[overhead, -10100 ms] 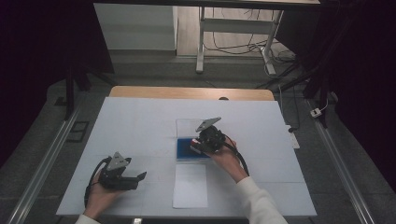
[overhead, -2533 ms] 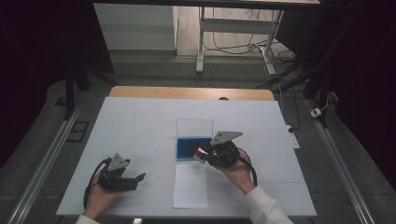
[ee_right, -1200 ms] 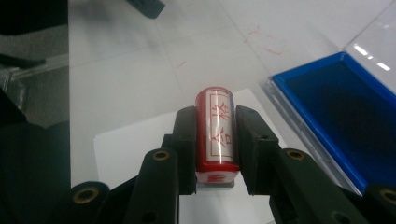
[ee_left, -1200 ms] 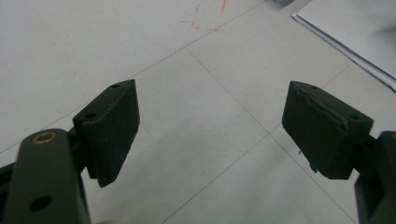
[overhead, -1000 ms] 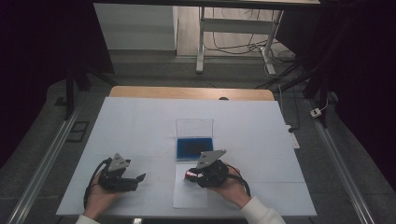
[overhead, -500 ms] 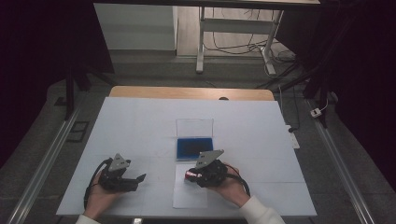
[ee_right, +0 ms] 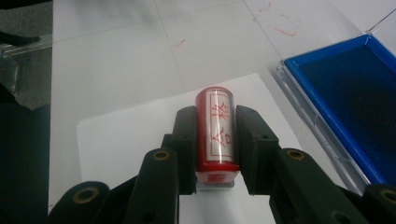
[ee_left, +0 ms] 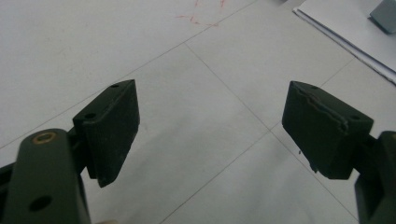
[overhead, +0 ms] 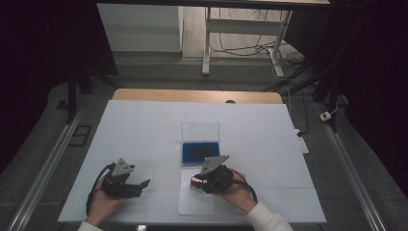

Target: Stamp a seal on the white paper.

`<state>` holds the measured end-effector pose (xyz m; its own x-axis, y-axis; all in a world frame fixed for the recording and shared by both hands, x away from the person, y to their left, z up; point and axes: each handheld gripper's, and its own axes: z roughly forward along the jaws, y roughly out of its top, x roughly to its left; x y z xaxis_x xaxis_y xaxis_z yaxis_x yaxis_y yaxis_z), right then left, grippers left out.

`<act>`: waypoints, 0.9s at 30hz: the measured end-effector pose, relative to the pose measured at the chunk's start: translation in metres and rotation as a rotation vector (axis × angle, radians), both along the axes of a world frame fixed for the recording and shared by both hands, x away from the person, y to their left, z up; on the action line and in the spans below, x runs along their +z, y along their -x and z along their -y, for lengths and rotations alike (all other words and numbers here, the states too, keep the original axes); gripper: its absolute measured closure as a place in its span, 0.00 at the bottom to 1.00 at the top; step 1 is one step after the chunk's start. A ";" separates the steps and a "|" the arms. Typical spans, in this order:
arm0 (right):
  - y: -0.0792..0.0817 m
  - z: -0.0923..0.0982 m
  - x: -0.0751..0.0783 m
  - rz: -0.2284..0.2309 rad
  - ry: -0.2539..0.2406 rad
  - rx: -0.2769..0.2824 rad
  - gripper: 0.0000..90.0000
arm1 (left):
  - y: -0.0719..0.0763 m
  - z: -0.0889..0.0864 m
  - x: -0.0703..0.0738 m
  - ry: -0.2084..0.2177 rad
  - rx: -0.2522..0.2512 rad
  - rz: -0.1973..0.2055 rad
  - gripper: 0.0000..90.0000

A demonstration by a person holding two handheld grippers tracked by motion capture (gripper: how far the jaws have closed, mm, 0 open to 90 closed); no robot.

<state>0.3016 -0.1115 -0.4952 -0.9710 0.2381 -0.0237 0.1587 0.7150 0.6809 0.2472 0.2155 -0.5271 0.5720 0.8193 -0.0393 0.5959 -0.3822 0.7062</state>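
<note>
right gripper (overhead: 198,182): jaws clamped on the red stamp (ee_right: 215,131), one pad on each side of the barrel; grip looks square, no slip visible.
stamp: lying along the jaws in the right gripper view, printed label facing the camera, pale base end towards the hinge.
change: ten seconds back the gripper sat over the blue ink pad (overhead: 200,152); since then it has come towards the person and now sits over the white sheet (overhead: 195,204). Over the last second it has barely shifted.
ink pad: open case, clear lid (overhead: 200,131) folded away on the far side, just beyond the sheet's top edge.
meaning: my read is that inking is done and the stamp is lined up for the press on paper. No mark visible on the sheet yet.
left gripper (overhead: 144,183): jaws wide apart, nothing between them; parked on the surface (overhead: 144,125) left of the sheet, same spot throughout.
left gripper view: bare white surface ahead, corner of the sheet (ee_left: 345,28) at top right.
risk: ink end is hidden from here, so I can't tell how well it took.
</note>
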 end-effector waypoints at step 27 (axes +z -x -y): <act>0.000 -0.001 -0.003 0.003 0.017 0.006 0.78 | -0.001 0.000 -0.001 -0.007 -0.005 -0.011 0.21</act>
<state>0.3018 -0.1101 -0.4986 -0.9724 0.2313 -0.0305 0.1520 0.7273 0.6693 0.2478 0.2153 -0.5286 0.5755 0.8168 -0.0399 0.6021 -0.3901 0.6966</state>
